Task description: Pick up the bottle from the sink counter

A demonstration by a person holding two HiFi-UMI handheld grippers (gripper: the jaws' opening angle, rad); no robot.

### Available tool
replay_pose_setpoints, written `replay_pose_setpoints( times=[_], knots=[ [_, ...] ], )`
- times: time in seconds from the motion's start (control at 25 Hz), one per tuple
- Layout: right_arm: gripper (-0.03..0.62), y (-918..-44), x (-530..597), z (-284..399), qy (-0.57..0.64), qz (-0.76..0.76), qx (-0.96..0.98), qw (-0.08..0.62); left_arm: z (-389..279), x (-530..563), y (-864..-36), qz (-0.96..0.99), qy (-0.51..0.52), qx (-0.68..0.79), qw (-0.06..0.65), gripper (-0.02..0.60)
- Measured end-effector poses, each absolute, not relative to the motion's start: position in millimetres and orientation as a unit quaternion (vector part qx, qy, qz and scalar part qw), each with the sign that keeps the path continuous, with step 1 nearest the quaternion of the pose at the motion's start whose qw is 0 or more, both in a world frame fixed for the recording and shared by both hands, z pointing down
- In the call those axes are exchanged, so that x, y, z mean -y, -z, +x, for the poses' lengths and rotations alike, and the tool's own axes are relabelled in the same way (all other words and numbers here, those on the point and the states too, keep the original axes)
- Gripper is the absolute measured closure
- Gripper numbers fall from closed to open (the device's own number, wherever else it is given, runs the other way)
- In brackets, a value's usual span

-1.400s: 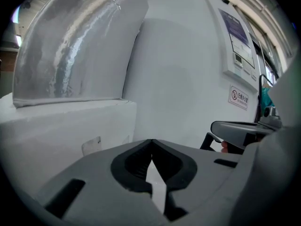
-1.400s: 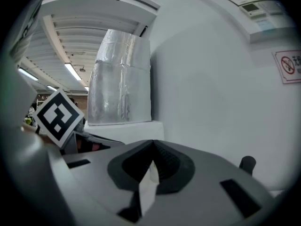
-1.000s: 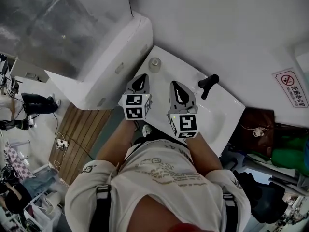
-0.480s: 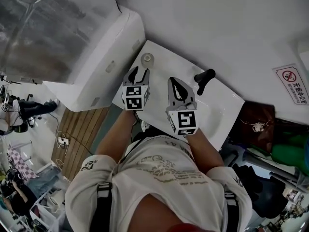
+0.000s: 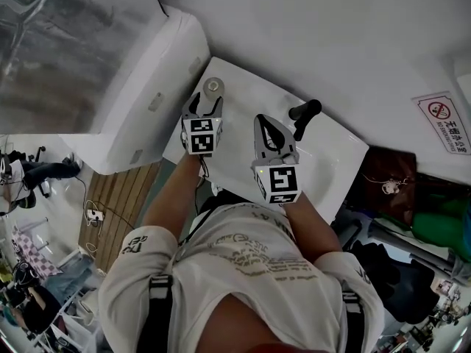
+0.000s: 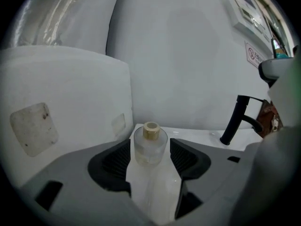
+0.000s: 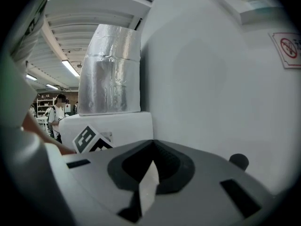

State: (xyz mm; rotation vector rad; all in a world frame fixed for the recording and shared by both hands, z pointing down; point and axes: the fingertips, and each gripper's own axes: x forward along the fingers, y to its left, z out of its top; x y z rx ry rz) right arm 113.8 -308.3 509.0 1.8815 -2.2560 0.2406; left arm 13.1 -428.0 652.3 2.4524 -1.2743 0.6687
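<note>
Bottle (image 6: 150,144), clear glass with a gold cap, stands at the back left corner of the sink counter (image 5: 246,98). It sits between the tips of your left gripper (image 5: 205,101), whose jaws are opening and not pressing it. Your left forearm reaches straight forward. Your right gripper (image 5: 262,123) hovers over the basin, jaws together and empty. The wall sign (image 5: 442,116) shows a red no-smoking symbol; its writing is too small to read.

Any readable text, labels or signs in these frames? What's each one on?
Wall sign: red prohibition symbol; its characters are too small to read.
Shirt print: too blurred to read.
Bottle: no label visible.
Nothing else carries words or numbers.
</note>
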Motion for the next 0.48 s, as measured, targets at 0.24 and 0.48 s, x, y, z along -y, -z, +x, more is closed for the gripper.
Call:
replay_pose_setpoints(
  times=[0.24, 0.48],
  knots=[
    [0.569, -518, 305, 122, -0.089, 0.640, 0.755, 0.109, 16, 439, -672, 0.849, -0.242, 0.444, 0.156, 0.302],
    [0.570, -522, 305, 131, -0.092, 0.646, 0.748, 0.120, 31, 446, -683, 0.855, -0.244, 0.432, 0.155, 0.293]
  ],
)
